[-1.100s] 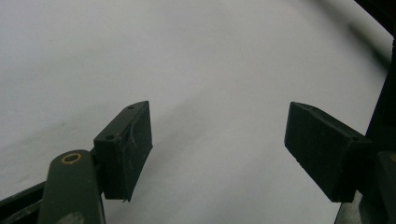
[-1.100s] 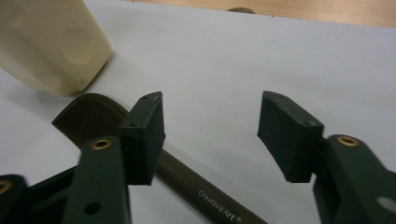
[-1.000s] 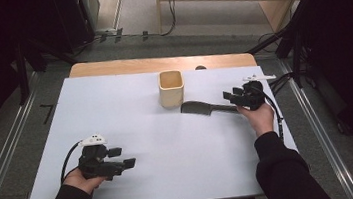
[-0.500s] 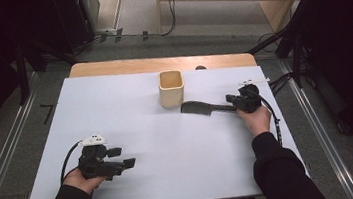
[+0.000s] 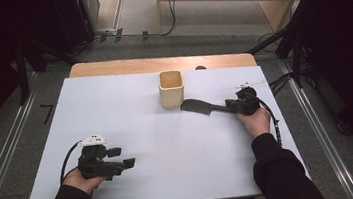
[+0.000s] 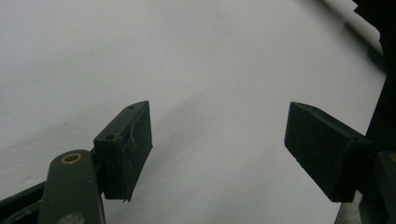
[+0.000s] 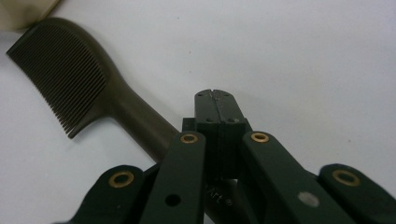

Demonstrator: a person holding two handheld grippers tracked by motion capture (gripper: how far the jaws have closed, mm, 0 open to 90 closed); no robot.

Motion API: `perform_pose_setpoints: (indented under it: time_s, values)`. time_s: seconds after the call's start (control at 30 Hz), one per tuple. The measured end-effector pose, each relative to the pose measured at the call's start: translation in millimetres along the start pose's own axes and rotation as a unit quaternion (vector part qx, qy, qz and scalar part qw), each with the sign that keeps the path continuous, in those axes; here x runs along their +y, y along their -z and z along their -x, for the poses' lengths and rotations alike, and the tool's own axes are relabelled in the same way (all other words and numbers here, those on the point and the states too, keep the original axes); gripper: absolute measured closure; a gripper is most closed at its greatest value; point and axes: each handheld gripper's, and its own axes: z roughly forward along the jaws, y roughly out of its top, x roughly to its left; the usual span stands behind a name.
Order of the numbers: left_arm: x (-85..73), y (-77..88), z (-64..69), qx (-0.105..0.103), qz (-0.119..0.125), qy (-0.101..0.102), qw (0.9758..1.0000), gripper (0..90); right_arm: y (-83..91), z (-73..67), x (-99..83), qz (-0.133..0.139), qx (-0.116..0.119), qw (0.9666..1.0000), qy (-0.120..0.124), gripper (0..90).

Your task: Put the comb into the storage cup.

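A dark comb (image 5: 198,107) lies flat on the white table (image 5: 114,101), teeth end near a beige square cup (image 5: 170,87). My right gripper (image 5: 229,106) sits over the comb's handle end. In the right gripper view its jaws (image 7: 215,100) are shut pad against pad, and the comb (image 7: 70,70) runs its handle underneath them rather than between the pads. My left gripper (image 5: 122,156) rests at the near left of the table, open, and in the left gripper view (image 6: 219,140) only bare table lies between its fingers.
The beige cup (image 7: 23,11) stands just beyond the comb's teeth. A wooden strip (image 5: 160,63) borders the table's far edge. Metal rails (image 5: 314,129) run along both sides, and cables trail from each gripper.
My right gripper's jaws have closed from spread to fully shut and it has shifted slightly toward the comb's handle. The comb and my left gripper have stayed where they were.
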Motion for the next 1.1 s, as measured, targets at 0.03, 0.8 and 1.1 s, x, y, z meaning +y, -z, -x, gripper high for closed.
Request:
perform_pose_setpoints:
  time_s: [0.03, 0.8, 1.1]
  values:
    - [0.0, 0.1, 0.2, -0.001, 0.001, 0.0, 1.0, 23.8, 1.7, -0.5, -0.7, -0.005, 0.002, 1.0, 0.0, 87.6]
    - [0.1, 1.2, 0.1, -0.002, 0.002, 0.0, 1.0, 23.9, 12.9, -10.7, -12.7, -0.035, 0.02, 0.9991, 0.014, 87.4]
    - [0.1, 1.8, 0.2, -0.002, 0.003, 0.0, 1.0, 23.9, 15.5, -16.0, -14.5, -0.043, 0.02, 0.9986, 0.022, 86.7]
